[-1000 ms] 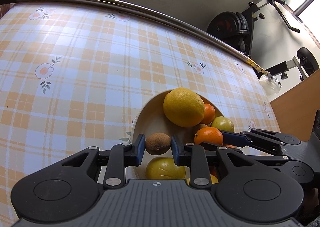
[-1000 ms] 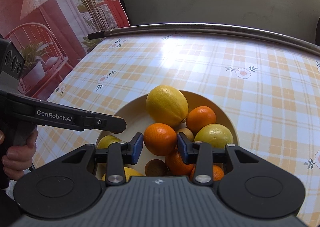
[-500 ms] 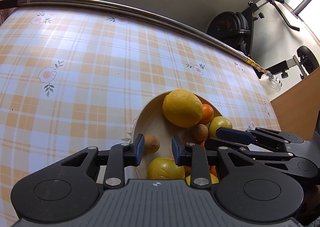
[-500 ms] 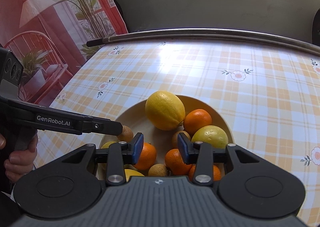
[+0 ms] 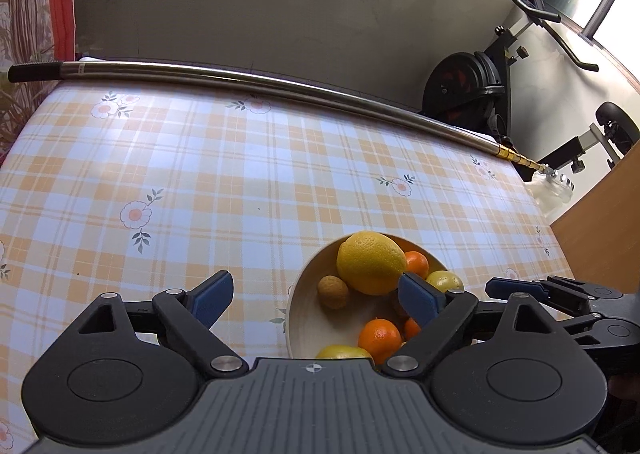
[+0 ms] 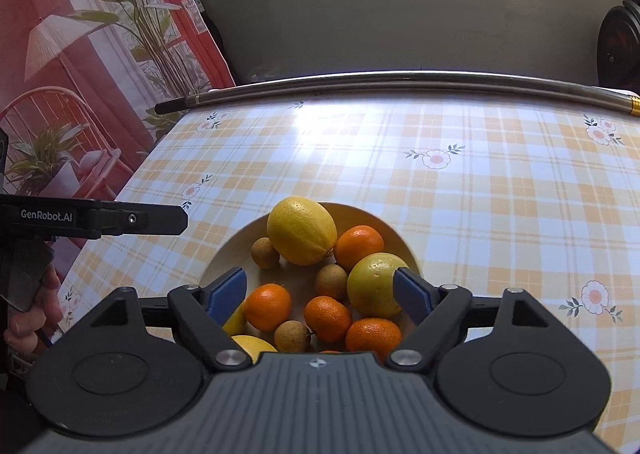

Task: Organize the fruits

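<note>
Left wrist view: my left gripper (image 5: 316, 296) has just been opening — jaws now spread wide, blue pads clear of everything, nothing gripped. Below it sits the round cream-coloured bowl (image 5: 298, 318) on the orange-and-white checked flowered tablecloth (image 5: 240, 182). In the bowl: the big yellow lemon-like citrus (image 5: 370, 262) at the far side, a small brown round fruit (image 5: 333, 291) loose just left of it, small orange mandarins (image 5: 379, 336) nearer me, a yellow-green citrus (image 5: 444, 280) partly behind my right-hand pad. My right gripper (image 5: 520, 288) comes in from the right edge at about the bowl's rim. A long shiny metal pole (image 5: 260, 84) lies along the table's far edge; a black exercise bike (image 5: 468, 88) stands behind.

Right wrist view: my right gripper (image 6: 320, 294) has also just been opening — pads apart, hanging over the bowl (image 6: 224, 254), clamping nothing. Between the pads I see mandarins (image 6: 267, 306), small brown fruits (image 6: 331, 281), the yellow-green citrus (image 6: 374, 286) beside the right pad; whether it touches I can't tell. The big yellow citrus (image 6: 301, 230) and the small brown round fruit (image 6: 265, 252) lie further back. The left gripper (image 6: 160, 218) pokes in from the left, above the tablecloth (image 6: 480, 194) just outside the bowl's rim, my hand (image 6: 34, 314) on its handle.
</note>
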